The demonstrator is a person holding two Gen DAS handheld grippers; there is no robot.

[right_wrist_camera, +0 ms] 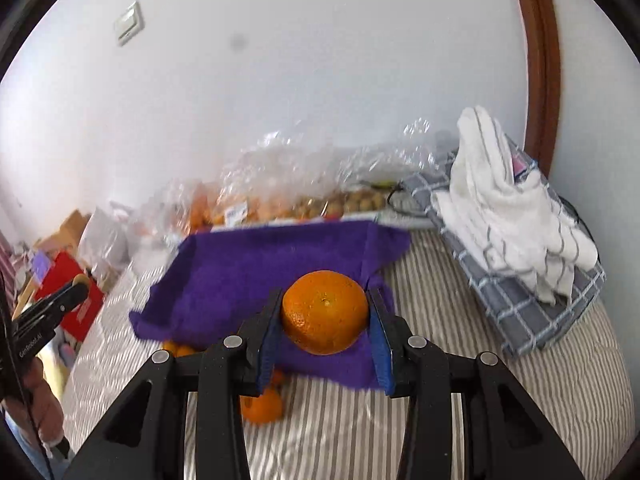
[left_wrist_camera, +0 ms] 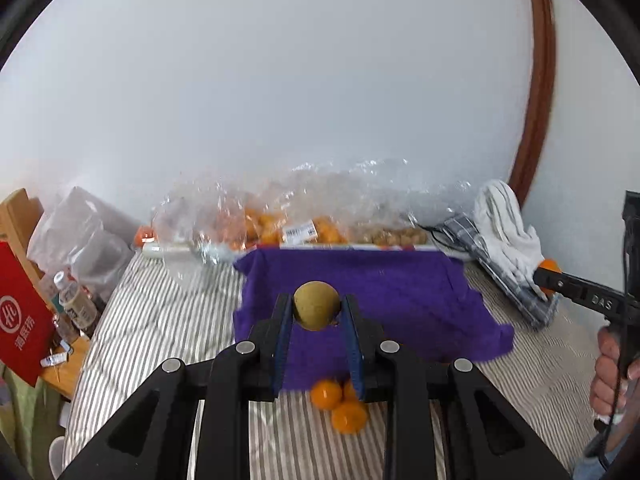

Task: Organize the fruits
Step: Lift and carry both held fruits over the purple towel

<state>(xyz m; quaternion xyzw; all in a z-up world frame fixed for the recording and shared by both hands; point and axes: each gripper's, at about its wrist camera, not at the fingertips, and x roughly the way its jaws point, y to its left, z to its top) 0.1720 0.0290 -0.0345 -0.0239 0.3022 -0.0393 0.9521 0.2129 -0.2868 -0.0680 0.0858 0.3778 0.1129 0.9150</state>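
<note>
1. The left gripper [left_wrist_camera: 316, 312] is clamping a brownish-green fruit [left_wrist_camera: 316, 305] above the purple cloth [left_wrist_camera: 400, 300].
2. The right gripper [right_wrist_camera: 325, 316] is squeezing an orange [right_wrist_camera: 325, 312].
3. Only the left view is showing three loose oranges [left_wrist_camera: 340, 404] lying by the cloth's near edge on the striped bed [left_wrist_camera: 160, 320].

Brownish kiwi [left_wrist_camera: 316, 305] & orange [right_wrist_camera: 325, 312], each clamped above purple cloth [left_wrist_camera: 384, 292].

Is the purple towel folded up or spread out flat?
Spread out. The purple towel lies open across the striped bedding, with rumpled edges. It hides most of the tray underneath.
</note>
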